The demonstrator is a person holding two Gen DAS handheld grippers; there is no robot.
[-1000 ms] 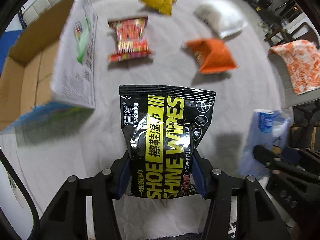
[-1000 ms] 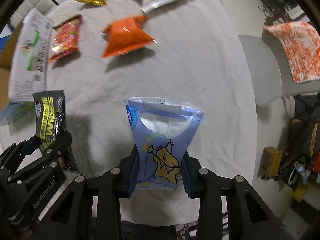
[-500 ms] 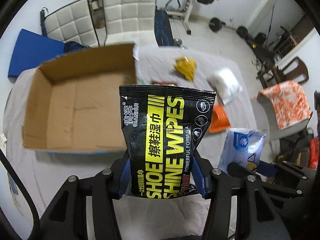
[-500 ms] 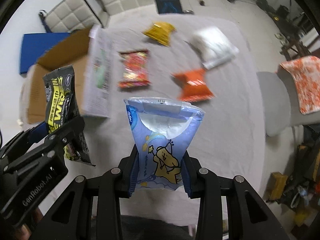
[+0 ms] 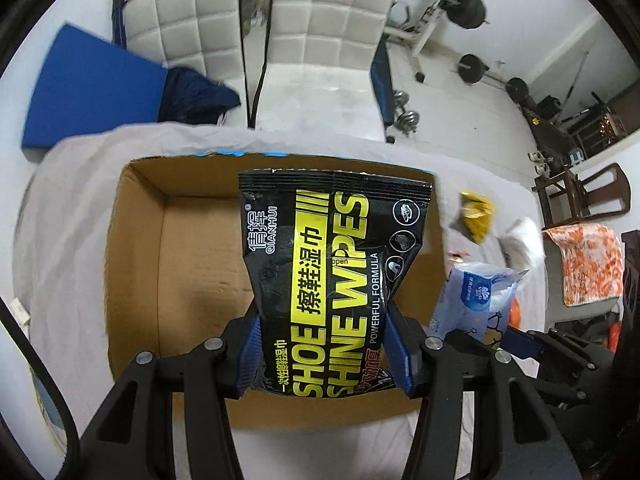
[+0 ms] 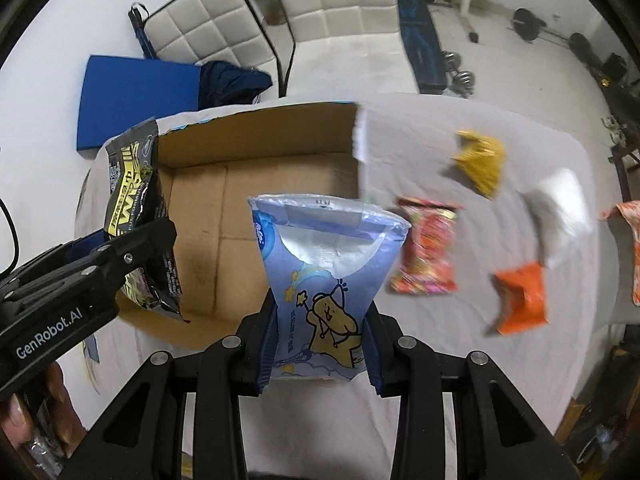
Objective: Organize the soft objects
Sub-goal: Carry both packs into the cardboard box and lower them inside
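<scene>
Two packs up over my open box, four more lying on the sheet.

I see the black shoe-wipes pack (image 5: 324,276) upright above the cardboard box (image 5: 132,264), and the blue tissue pack (image 6: 320,280) pinched at its waist at the box's 5 o'clock corner. At the box's 3 o'clock lie the red snack bag (image 6: 428,248), yellow bag (image 6: 480,160), white pack (image 6: 560,216) and orange bag (image 6: 520,300).

The left tongs (image 5: 326,354) clamp the lower part of a black wipes pack (image 5: 324,264), held above an open box (image 5: 136,264) on the cloth-covered surface (image 5: 68,240); at right the other tongs (image 5: 516,340) carry a blue pack (image 5: 478,292); beyond lie a yellow bag (image 5: 476,216) and a white bag (image 5: 524,240), both blurred.
</scene>
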